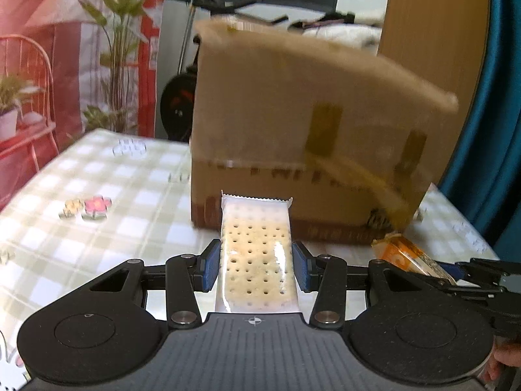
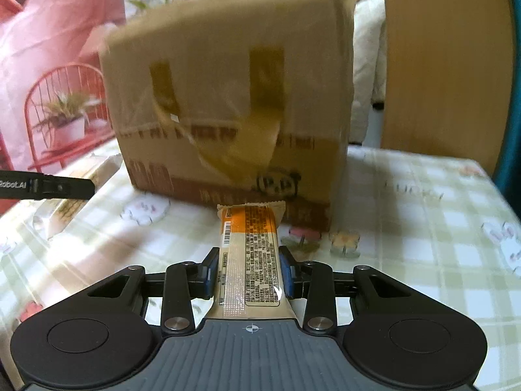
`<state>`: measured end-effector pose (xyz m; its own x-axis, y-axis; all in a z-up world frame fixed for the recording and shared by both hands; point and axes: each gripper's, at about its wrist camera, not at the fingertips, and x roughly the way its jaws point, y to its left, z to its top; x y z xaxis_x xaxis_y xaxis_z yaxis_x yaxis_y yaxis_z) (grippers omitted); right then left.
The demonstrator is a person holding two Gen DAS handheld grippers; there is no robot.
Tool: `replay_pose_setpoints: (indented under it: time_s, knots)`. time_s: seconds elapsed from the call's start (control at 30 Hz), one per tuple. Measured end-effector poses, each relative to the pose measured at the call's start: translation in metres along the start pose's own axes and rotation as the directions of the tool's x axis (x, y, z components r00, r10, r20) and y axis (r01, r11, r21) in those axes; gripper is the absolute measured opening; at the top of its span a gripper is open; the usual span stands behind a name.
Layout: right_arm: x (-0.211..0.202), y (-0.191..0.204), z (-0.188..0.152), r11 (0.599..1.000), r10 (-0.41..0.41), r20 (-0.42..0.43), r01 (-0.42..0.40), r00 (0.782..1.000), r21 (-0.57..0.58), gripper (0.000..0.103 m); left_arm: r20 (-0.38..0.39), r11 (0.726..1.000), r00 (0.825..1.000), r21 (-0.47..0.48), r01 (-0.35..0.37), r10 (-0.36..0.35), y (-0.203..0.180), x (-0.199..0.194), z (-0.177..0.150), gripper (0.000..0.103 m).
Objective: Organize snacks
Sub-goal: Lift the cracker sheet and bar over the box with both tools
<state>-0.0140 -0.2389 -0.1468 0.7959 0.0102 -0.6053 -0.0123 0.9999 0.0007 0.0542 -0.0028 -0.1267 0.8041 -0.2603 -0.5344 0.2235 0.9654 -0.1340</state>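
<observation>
both hand-held grippers [image 1: 255, 262] [image 2: 248, 272] tilt downward, clamping snack packets [image 1: 255, 254] [image 2: 250, 254].

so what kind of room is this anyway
Probably a home living or dining room: a table with a checked floral tablecloth, potted plants by a red wire chair, and what looks like an exercise bike behind the cardboard box.

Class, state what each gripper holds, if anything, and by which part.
Left gripper: cracker pack, clamped across its long sides. Right gripper: orange snack bar, clamped likewise.
</observation>
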Motion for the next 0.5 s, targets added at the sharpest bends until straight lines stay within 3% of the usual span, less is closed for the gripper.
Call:
replay_pose_setpoints:
  time_s: [0.27,0.5]
  knots:
    - [-0.046,-0.003,0.044,0.999,0.022,0.150,-0.026,0.989,0.030,0.033,0.126,1.000,0.992,0.012,0.007,-0.009,-0.002,-0.029,0.037,0.048]
    - [-0.085,0.000,0.092,0.999,0.045,0.283,-0.040,0.958,-0.024,0.033,0.234,0.999,0.972,0.033,0.026,-0.033,-0.007,-0.049,0.073,0.048]
